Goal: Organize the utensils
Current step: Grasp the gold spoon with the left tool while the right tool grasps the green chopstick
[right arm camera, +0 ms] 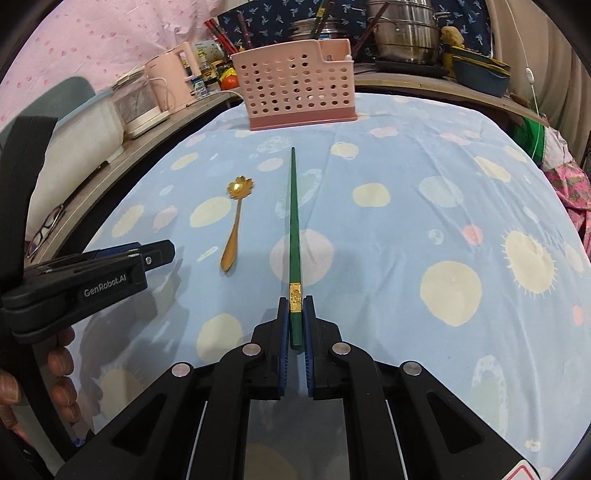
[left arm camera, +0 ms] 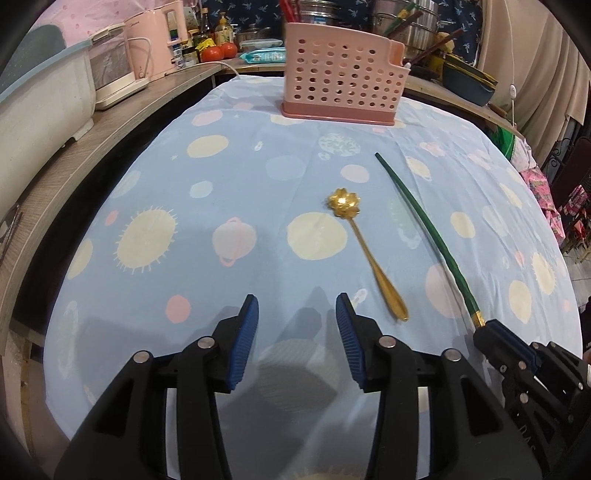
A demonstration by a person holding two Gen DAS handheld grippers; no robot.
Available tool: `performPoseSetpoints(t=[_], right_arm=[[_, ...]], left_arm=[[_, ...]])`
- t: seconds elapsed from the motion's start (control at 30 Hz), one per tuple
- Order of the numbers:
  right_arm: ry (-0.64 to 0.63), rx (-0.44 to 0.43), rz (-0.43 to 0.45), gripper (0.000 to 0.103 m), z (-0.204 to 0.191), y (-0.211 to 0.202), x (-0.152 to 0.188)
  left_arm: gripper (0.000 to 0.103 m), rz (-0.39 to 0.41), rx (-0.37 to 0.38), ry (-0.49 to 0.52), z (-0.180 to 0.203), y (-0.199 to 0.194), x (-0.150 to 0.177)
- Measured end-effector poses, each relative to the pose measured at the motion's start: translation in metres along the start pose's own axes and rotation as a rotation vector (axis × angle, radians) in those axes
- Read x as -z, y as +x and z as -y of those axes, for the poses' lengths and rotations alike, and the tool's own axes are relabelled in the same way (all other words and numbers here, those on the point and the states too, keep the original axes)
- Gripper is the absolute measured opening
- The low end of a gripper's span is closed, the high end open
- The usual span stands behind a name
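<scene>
A green chopstick (right arm camera: 294, 221) with a gold band lies on the blue patterned cloth, pointing toward the pink perforated utensil holder (right arm camera: 299, 92). My right gripper (right arm camera: 295, 306) is shut on the chopstick's thick near end, blue pads pressed on both sides. A gold spoon (right arm camera: 236, 221) with a flower-shaped bowl lies to the left of the chopstick. In the left wrist view my left gripper (left arm camera: 297, 306) stands open above bare cloth, left of the spoon's (left arm camera: 364, 243) handle. The chopstick (left arm camera: 424, 229), the right gripper (left arm camera: 487, 332) and the holder (left arm camera: 340, 74) show there too.
A wooden shelf (left arm camera: 110, 136) along the left carries a pink kettle (left arm camera: 159, 40), a white appliance, bottles and tomatoes. Steel pots (right arm camera: 406, 29) and a dark tray stand behind the holder. Glasses (right arm camera: 46, 229) lie on the shelf. A hand (right arm camera: 62, 369) holds the left gripper.
</scene>
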State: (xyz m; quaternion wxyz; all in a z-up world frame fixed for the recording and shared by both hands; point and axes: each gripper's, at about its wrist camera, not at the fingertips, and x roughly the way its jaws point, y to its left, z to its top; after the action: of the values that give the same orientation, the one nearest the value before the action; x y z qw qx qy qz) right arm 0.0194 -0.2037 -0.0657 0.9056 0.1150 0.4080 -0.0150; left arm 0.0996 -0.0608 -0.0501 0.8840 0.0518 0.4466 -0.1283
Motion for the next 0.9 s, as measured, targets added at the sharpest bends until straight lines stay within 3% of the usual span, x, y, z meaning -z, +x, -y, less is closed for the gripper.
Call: performPoseSetpoints(t=[0.1,0.37,0.53,0.63,0.77,0.9], right_arm=[[0.02,0.01,0.008,0.007,0.009,-0.001,-0.003],[0.054,0.007,0.008,0.007,0.024,-0.002,-0.007],[0.076,-0.01,-0.002,0.007,0.027,0.0,-0.007],[0.076,-0.016,-0.007,0.007,0.027,0.002,-0.005],[0.077,-0.023,-0.013,0.007,0.026,0.004,-0.004],[0.076,-0.025,-0.015,0.007,0.024,0.004,-0.003]], left_arm=[[0.051,-0.001,0.02,0.004,0.01,0.002,-0.002],[0.052,-0.039,0.074,0.017,0.036,0.019,-0.006],[0.051,-0.038,0.06,0.038,0.042,0.025,-0.005],[0.045,-0.032,0.054,0.038,0.04,0.024,-0.004],[0.022,-0.023,0.056,0.049,0.037,0.021,-0.001],[0.011,-0.025,0.075,0.047,0.031,0.018,0.002]])
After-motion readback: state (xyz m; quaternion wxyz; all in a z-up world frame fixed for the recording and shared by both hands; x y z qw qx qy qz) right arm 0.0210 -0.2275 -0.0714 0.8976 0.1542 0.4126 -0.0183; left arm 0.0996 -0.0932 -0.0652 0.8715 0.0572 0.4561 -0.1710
